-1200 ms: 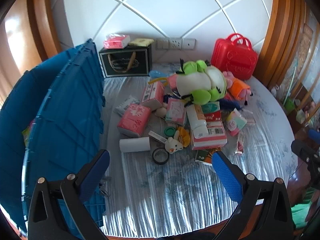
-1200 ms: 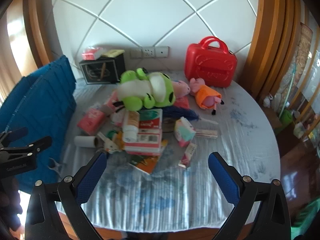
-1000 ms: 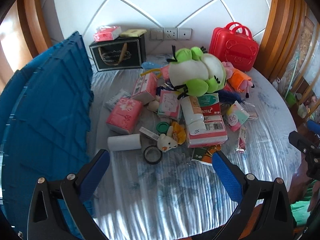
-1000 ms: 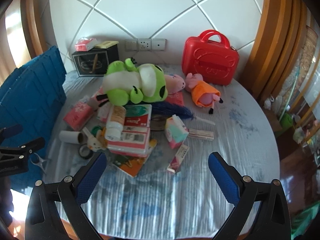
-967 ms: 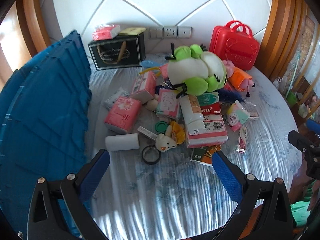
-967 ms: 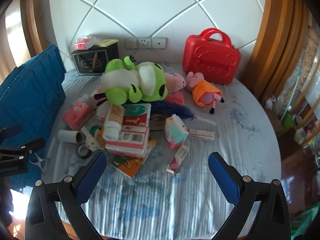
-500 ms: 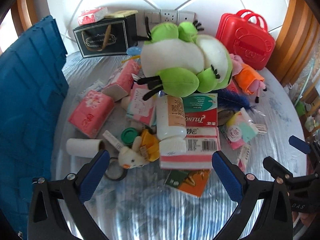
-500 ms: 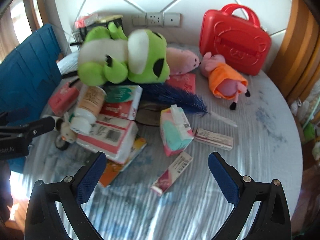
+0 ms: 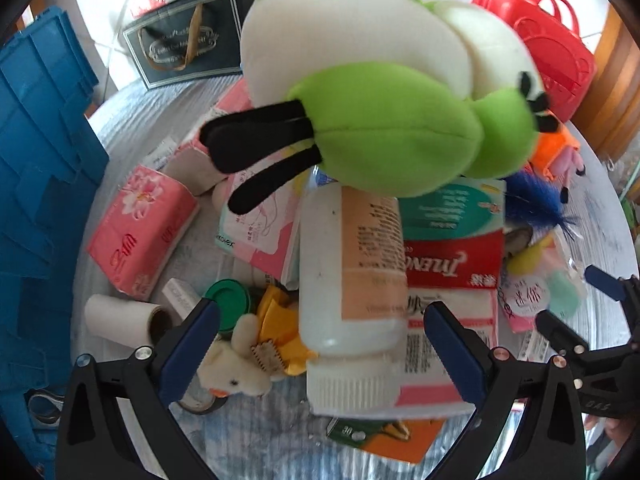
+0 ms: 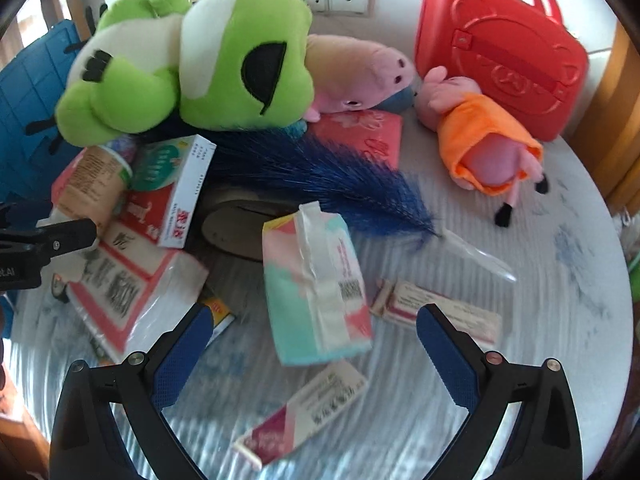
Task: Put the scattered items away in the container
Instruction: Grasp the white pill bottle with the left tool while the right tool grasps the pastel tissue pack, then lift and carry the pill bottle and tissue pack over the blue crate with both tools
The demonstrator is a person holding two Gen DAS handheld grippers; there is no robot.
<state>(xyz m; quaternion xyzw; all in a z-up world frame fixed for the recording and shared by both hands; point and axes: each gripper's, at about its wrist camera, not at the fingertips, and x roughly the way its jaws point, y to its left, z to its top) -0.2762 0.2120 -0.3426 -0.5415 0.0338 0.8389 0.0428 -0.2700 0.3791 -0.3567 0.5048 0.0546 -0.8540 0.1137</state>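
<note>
My left gripper [image 9: 320,344] is open, its fingers on either side of a white bottle [image 9: 352,276] with an orange label, lying cap-first on a tissue pack [image 9: 448,304]. A green plush frog [image 9: 380,92] lies on the pile behind. My right gripper [image 10: 308,356] is open, just short of a pastel tissue packet [image 10: 316,284]. A small red-and-white box [image 10: 304,412] lies between its fingers. The blue container [image 9: 36,184] stands at the left.
A pink tissue pack [image 9: 140,236], a paper roll [image 9: 124,324], a green lid [image 9: 228,304] and a small plush [image 9: 236,376] lie left of the bottle. A red case [image 10: 500,44], pig plushes [image 10: 484,140], a blue feather [image 10: 332,184] and a flat box [image 10: 436,308] lie to the right.
Both grippers have moved forward and down toward the pile. The left now straddles the bottle; the right has closed in on the pastel packet. Both stay open.
</note>
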